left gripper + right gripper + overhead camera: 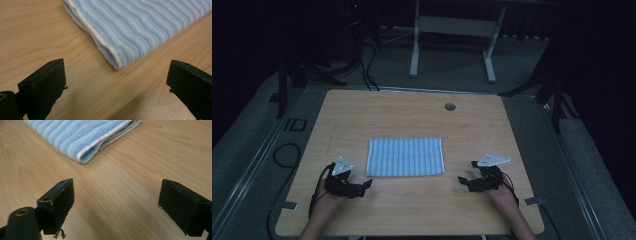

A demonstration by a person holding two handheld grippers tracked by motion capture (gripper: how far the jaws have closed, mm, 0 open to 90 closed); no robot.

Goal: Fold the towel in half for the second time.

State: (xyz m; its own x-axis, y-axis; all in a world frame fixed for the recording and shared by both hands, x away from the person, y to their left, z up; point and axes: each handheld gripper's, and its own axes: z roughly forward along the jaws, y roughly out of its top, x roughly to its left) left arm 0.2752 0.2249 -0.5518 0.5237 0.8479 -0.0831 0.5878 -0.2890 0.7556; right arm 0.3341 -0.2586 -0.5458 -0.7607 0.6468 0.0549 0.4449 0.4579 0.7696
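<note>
The folded blue striped towel is lying flat mid-table. It's looking soft, light and floppy, so I'd be pinching its near corners through all layers. Left gripper and right gripper are sitting just beside those corners, jaws spread wide, holding nothing.

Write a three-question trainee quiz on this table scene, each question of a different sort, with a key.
1. True or false: the left gripper is clamped on the striped towel.
2. Multiple choice: where does the towel lie? A) hanging off the table's far edge B) flat on the wooden table, between the two grippers C) under the right gripper
3. Fill in: the towel's stripes are white and light ____.

Key:
1. False; its jaws stand wide apart, short of the towel's corner.
2. B
3. blue
</note>
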